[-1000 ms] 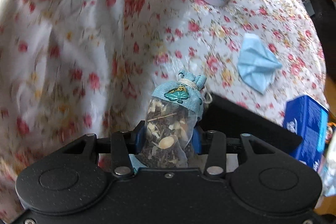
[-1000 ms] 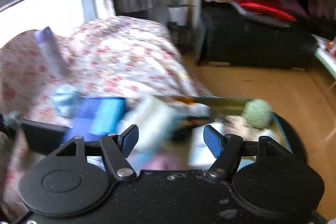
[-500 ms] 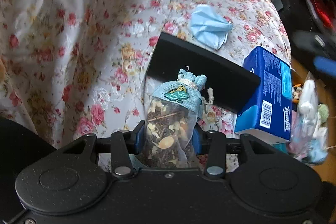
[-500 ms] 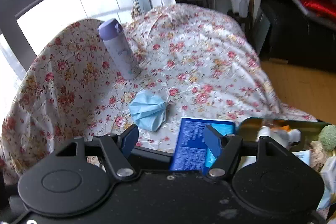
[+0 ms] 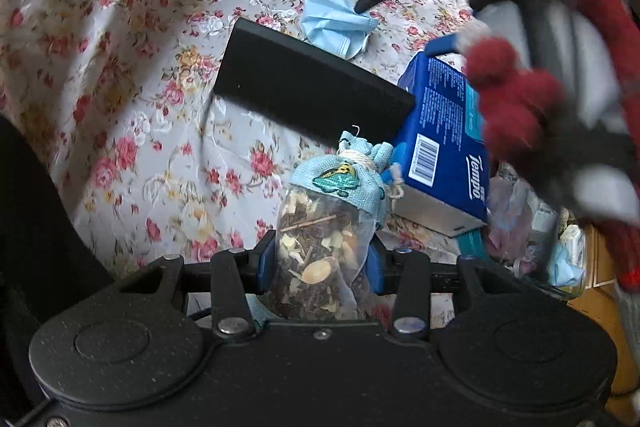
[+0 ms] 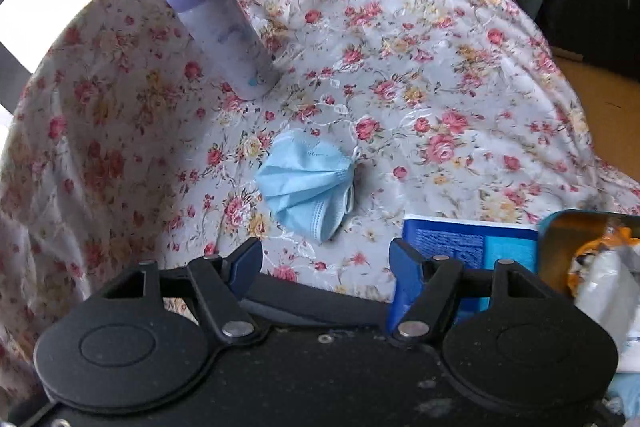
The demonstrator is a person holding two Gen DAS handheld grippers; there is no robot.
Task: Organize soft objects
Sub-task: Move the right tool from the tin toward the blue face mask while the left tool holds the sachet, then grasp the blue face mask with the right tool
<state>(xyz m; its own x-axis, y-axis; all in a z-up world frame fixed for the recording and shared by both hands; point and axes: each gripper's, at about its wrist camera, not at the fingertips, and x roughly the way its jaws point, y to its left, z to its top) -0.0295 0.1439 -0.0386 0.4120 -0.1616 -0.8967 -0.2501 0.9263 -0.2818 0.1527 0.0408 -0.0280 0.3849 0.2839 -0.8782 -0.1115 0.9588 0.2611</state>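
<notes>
Floral cloth (image 6: 420,39), white with red and yellow roses, covers the desk. A lilac bottle (image 6: 224,39) stands upright at 11 o'clock in the right wrist view; a crumpled pale-blue face mask (image 6: 308,187) lies at centre, well apart from the bottle. A blue tissue box (image 5: 444,147) marked "Tempo" sits at 3 o'clock in the left wrist view, with a black slab (image 5: 308,91) just beside it, edge raised above the cloth. A teal-rimmed bin (image 6: 576,243) of mixed items sits at 4 o'clock.

The left tongs (image 5: 320,263) pinch a sachet (image 5: 324,227): clear mesh body filled with dried herbs and pale chips, pale-blue burlap top tied with cord, embroidered green patch. It is held above the cloth, in front of the tissue box.

The right tongs (image 6: 326,261) stand spread and are opening, nothing between them; the mask lies just beyond their tips. In the left wrist view they appear blurred at 1 o'clock, held by a red-gloved hand (image 5: 516,107).
</notes>
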